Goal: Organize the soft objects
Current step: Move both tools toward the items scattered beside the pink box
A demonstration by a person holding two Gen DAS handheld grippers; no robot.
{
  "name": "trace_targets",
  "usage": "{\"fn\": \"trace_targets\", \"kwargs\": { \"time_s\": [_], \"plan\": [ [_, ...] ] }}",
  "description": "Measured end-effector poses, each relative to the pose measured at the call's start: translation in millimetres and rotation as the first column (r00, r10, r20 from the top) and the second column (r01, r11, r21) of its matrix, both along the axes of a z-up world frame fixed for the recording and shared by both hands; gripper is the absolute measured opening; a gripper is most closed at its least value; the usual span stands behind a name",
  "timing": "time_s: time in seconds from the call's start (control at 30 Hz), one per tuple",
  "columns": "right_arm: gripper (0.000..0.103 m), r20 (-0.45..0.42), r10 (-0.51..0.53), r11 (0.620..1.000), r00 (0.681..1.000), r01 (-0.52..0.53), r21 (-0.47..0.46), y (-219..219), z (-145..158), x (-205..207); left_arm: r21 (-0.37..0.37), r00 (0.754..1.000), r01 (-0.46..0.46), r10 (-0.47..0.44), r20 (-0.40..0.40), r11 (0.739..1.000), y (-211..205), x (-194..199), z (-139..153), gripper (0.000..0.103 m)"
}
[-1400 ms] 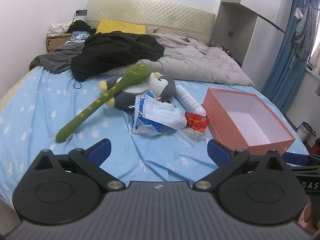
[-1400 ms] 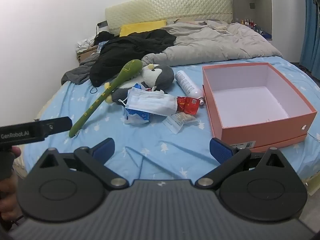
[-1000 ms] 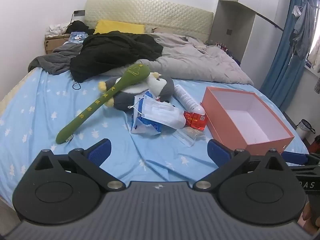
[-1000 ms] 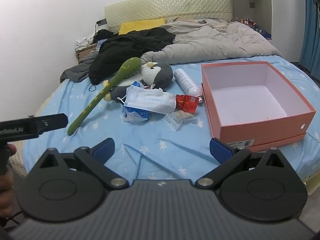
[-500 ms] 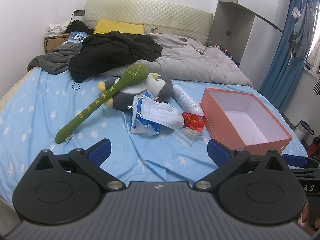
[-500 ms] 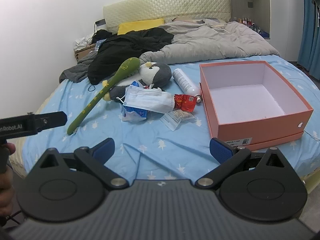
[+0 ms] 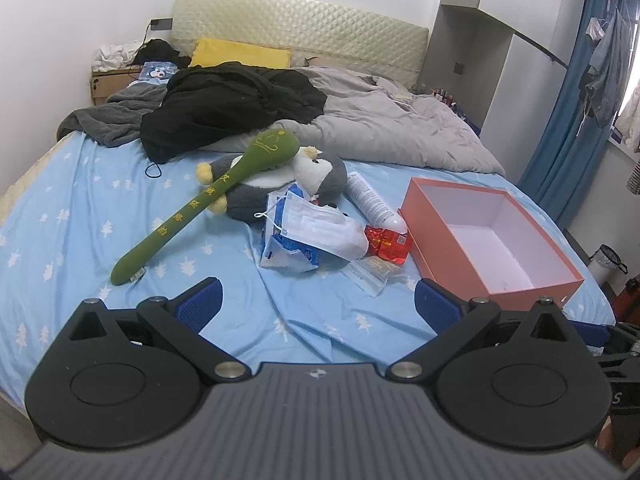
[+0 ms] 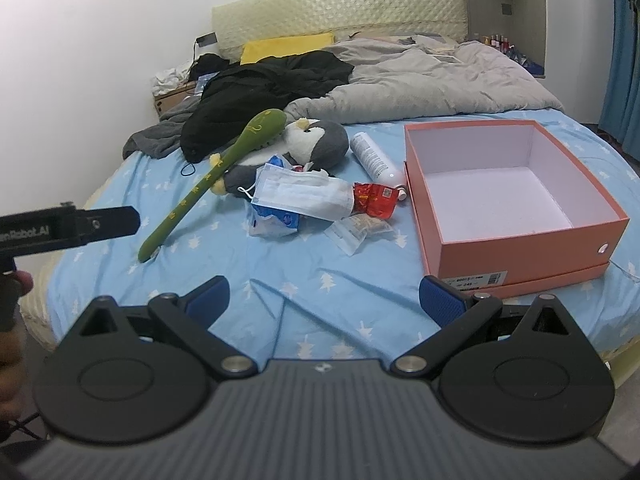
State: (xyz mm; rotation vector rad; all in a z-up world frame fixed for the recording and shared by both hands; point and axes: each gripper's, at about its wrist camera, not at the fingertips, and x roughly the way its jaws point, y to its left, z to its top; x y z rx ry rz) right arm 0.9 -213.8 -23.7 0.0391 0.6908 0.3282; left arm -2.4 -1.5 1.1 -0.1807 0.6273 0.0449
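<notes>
masks [image 8: 302, 196] hide what looks like the penguin plush's [image 8: 316, 142] belly.

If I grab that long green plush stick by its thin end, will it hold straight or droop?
The long green plush stick will probably droop: it looks like soft fabric. Its bulbous head rests on the grey penguin plush toy, so lifting may drag that.
</notes>
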Motion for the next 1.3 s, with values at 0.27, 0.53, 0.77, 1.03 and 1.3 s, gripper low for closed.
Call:
{"fn": "trace_targets", "kwargs": {
  "time_s": [0.27,0.53,0.77,1.03,1.3],
  "plan": [
    [0.103,-0.003,0.003,1.0,1.0,-0.003,-0.004,0.3,-0.9,-0.8,-0.004,1.0,-0.003,0.003,-0.002,1.0,0.1,-1.2,1.8,0.103],
    [0.103,-0.005,0.006,1.0,1.0,-0.006,-0.002,2.3,-1.8,0.4,-0.004,1.0,-0.012,0.012,-0.002,1.0,2.5,-1.5,2.3,0.103],
    [0.103,-0.013,0.009,1.0,1.0,-0.009,0.001,3.4,-5.3,5.2,0.001,1.0,-0.007,0.007,-0.01,1.0,3.9,-0.3,-0.8,0.103],
    [0.103,-0.031,0.016,0.999,0.999,-0.015,0.037,-1.3,-8.6,7.9,-0.018,1.0,0.012,-0.012,-0.02,1.0,5.0,5.5,-7.9,0.103],
    [0.103,-0.02,0.018,1.0,1.0,-0.018,0.002,5.5,-13.3,11.7,0.024,1.0,0.0,0.0,-0.01,1.0,-0.1,13.6,-17.5,0.103]
  ]
}}
